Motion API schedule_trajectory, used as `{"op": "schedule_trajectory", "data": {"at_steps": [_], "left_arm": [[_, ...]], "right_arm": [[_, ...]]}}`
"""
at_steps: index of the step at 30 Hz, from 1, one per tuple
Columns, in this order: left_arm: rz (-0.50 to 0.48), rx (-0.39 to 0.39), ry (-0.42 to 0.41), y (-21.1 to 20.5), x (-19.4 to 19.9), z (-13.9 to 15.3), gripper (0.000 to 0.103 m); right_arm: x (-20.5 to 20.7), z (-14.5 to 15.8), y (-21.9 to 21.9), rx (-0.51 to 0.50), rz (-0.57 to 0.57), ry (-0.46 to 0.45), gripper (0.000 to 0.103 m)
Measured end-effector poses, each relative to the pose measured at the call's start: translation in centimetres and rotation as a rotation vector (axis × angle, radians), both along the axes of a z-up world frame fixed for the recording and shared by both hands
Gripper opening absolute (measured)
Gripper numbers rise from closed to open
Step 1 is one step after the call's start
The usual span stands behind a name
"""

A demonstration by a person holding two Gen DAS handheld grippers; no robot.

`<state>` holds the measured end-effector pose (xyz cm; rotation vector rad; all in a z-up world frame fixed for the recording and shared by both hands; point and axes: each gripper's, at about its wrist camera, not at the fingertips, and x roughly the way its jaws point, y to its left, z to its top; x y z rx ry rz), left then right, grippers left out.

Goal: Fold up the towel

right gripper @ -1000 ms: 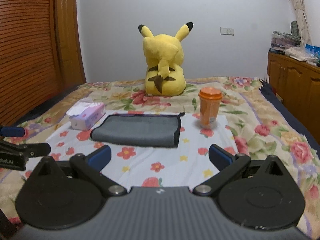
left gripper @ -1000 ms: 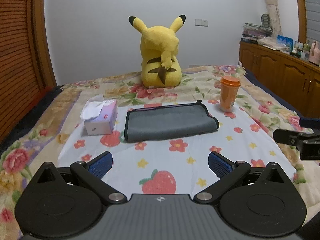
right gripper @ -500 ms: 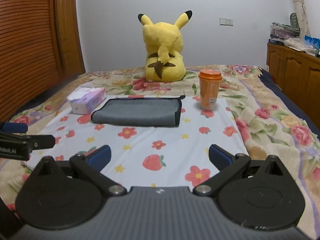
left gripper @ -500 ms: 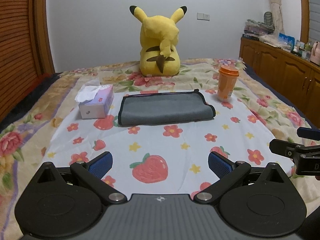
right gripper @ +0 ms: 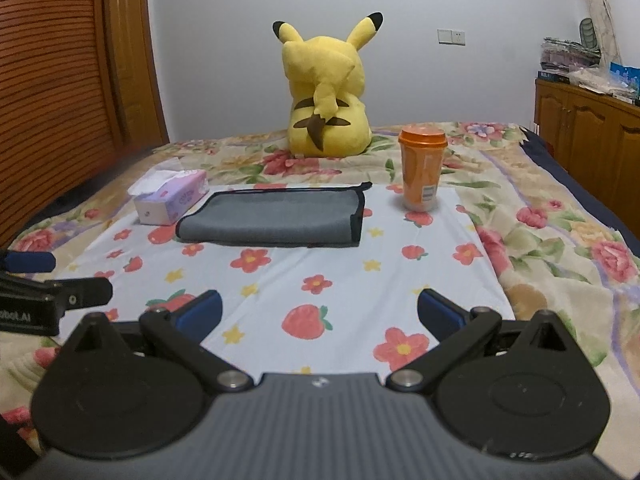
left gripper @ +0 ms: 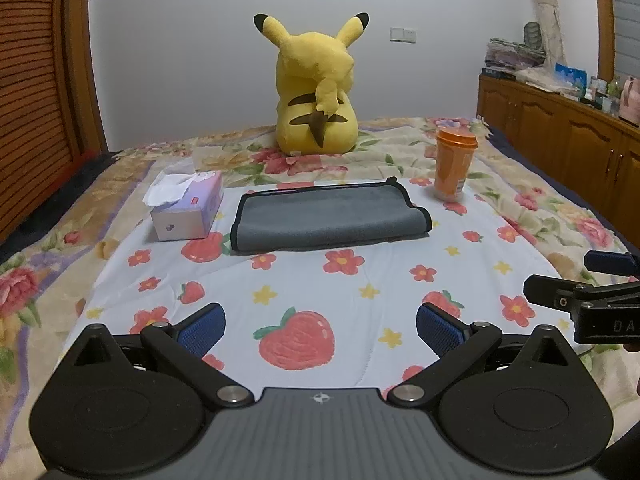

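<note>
A grey towel (left gripper: pixel 330 218) with a black border lies folded flat on the white floral sheet (left gripper: pixel 320 280) of the bed. It also shows in the right wrist view (right gripper: pixel 272 220). My left gripper (left gripper: pixel 320 326) is open and empty, well short of the towel. My right gripper (right gripper: pixel 319 312) is open and empty too, also short of the towel. Each gripper shows at the edge of the other's view, the right one (left gripper: pixel 592 280) and the left one (right gripper: pixel 36 276).
A purple tissue box (left gripper: pixel 188 210) sits just left of the towel. An orange lidded cup (left gripper: pixel 454 164) stands to its right. A yellow Pikachu plush (left gripper: pixel 318 88) sits behind. Wooden cabinets (left gripper: pixel 560 140) line the right wall, a slatted wooden door (left gripper: pixel 32 100) the left.
Both grippers pulled back from the towel, so more of the sheet shows in front of them, and in the last half second eased slightly towards it. Both stayed open and empty.
</note>
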<state>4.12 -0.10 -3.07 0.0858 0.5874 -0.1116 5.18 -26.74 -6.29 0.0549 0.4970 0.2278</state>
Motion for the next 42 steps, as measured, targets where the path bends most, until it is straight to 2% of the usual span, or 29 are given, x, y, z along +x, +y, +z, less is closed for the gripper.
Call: {"op": "schedule_trajectory", "data": {"at_steps": [10, 20, 42], "left_arm": [[0.000, 0.028, -0.057, 0.0, -0.7, 0.4, 0.103], [0.019, 0.010, -0.117, 0.5, -1.3, 1.3, 0.103], [0.045, -0.012, -0.211, 1.2, -2.2, 2.4, 0.103]], "right_arm": [[-0.2, 0.2, -0.1, -0.003, -0.004, -0.023, 0.103], [-0.5, 0.7, -0.7, 0.008, -0.050, -0.080, 0.103], [-1.6, 1.3, -1.2, 0.023, -0.068, -0.153, 0.103]]}}
